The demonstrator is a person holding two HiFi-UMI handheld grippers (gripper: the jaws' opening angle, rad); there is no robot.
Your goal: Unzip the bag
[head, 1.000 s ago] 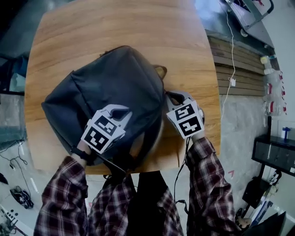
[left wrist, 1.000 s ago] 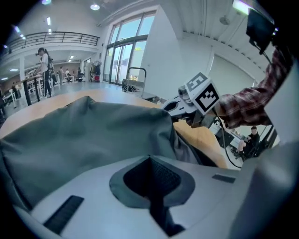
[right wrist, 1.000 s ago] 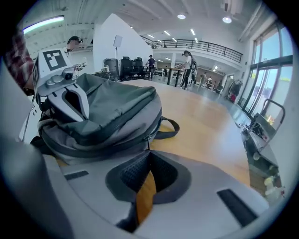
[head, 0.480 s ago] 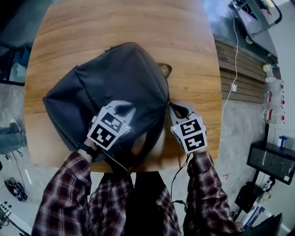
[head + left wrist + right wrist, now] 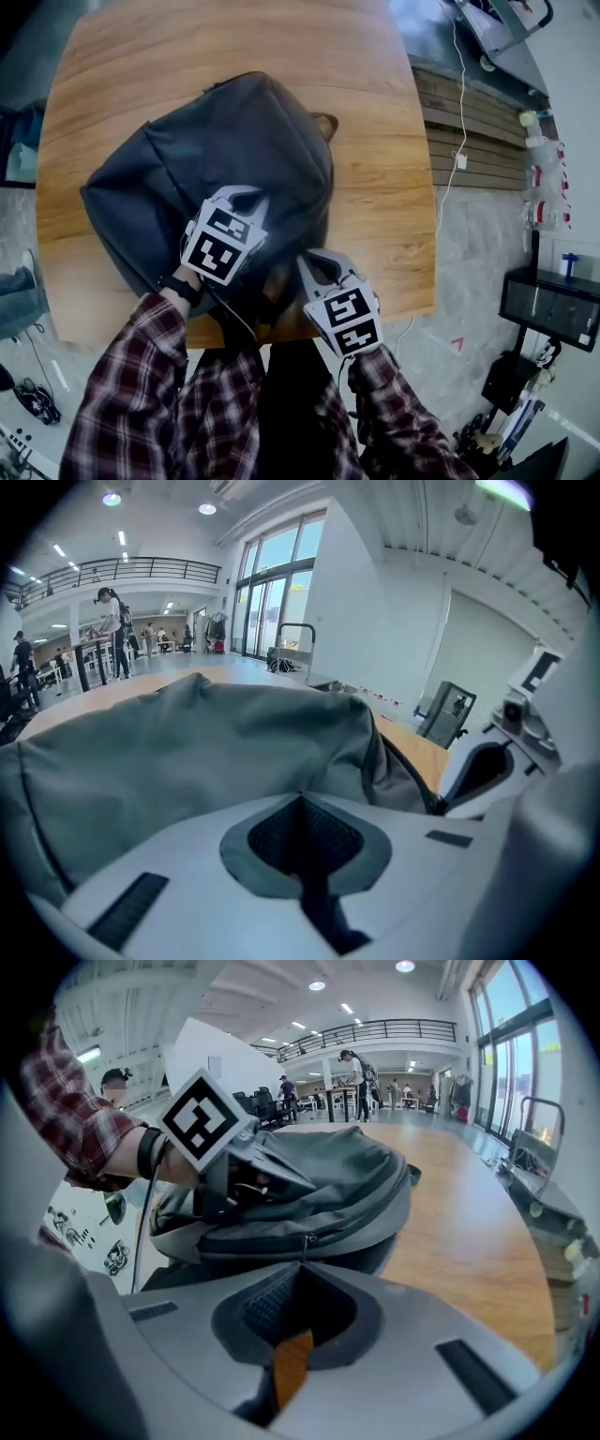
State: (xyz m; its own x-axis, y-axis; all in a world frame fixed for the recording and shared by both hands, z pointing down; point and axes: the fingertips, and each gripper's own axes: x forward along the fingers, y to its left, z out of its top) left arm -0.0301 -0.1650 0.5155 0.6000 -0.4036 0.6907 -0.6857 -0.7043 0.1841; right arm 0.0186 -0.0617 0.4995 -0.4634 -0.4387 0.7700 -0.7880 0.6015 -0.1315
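A dark grey backpack (image 5: 216, 141) lies on the round wooden table (image 5: 375, 112). My left gripper (image 5: 251, 197) rests on the bag's near part, its jaws closed on a fold of the fabric (image 5: 187, 752). The right gripper view shows that left gripper (image 5: 267, 1177) pinching the top of the bag (image 5: 347, 1176). My right gripper (image 5: 302, 260) is at the bag's near right edge, close to the table's front. Its jaws (image 5: 302, 1265) are shut at the small metal zipper pull (image 5: 303, 1244), which sits on the zip line running along the bag's side.
The bag's brown carry loop (image 5: 325, 125) points to the far right. Bare table lies beyond and right of the bag. A slatted wooden platform (image 5: 469, 122) and a white cable (image 5: 457, 141) are on the floor at the right. People stand far off in the hall.
My right gripper has moved from the bag's right side toward me and leftward along the bag's edge. The left gripper stayed on the bag.
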